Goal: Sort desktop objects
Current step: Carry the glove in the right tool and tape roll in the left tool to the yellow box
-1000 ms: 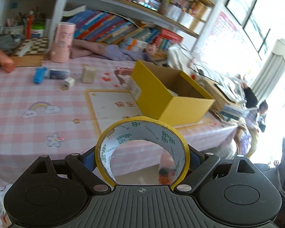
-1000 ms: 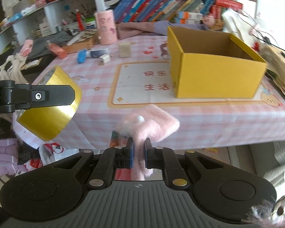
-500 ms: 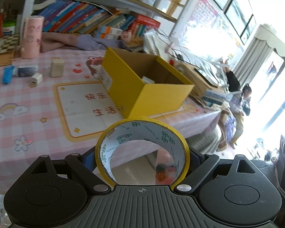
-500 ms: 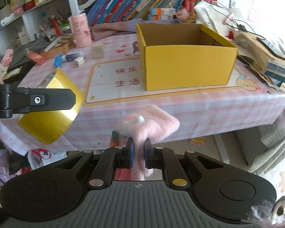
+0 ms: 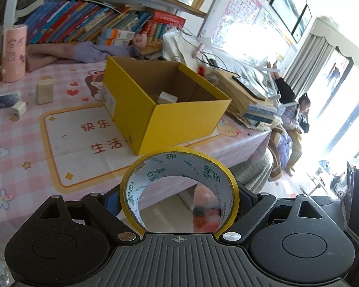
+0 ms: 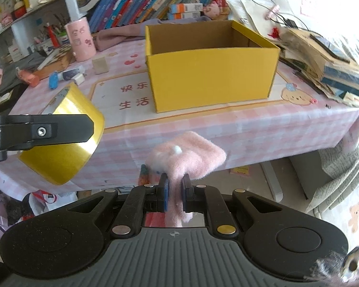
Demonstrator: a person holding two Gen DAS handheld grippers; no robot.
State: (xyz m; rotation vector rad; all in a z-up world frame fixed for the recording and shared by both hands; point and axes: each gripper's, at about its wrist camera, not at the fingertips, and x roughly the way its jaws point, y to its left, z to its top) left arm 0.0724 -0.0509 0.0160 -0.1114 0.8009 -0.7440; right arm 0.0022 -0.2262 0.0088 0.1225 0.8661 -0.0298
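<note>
Tape roll [image 5: 179, 189]: rigid cardboard-cored ring, yellow outer face glossy and probably slick, likely light. My left gripper [image 5: 179, 196] clamps it across the full outer diameter, jaws spread wide, pads on opposite sides of the ring. That seems the right hold: the core should resist squeezing, while the smooth face could let the roll twist if I tilt hard. The roll hangs off the near edge of the table, short of the yellow box [image 5: 179, 119] and to its left in the right wrist view.

Pink plush piece [image 6: 186, 155]: soft, fuzzy, very light, compressible. My right gripper [image 6: 174, 191] is pinched nearly together on a thin lower fold, and the bulk flops forward above the jaws. Grip is secure by friction, I judge, but the body will droop and may snag the box rim. It also hangs before the table edge, nearer than the box front wall.

Box is open-topped, with a small pale item [image 5: 166, 98] already inside. Beyond the box's left side lie a small block [image 6: 100, 65], a tube [image 6: 70, 74] and a pink cup [image 6: 80, 39].
</note>
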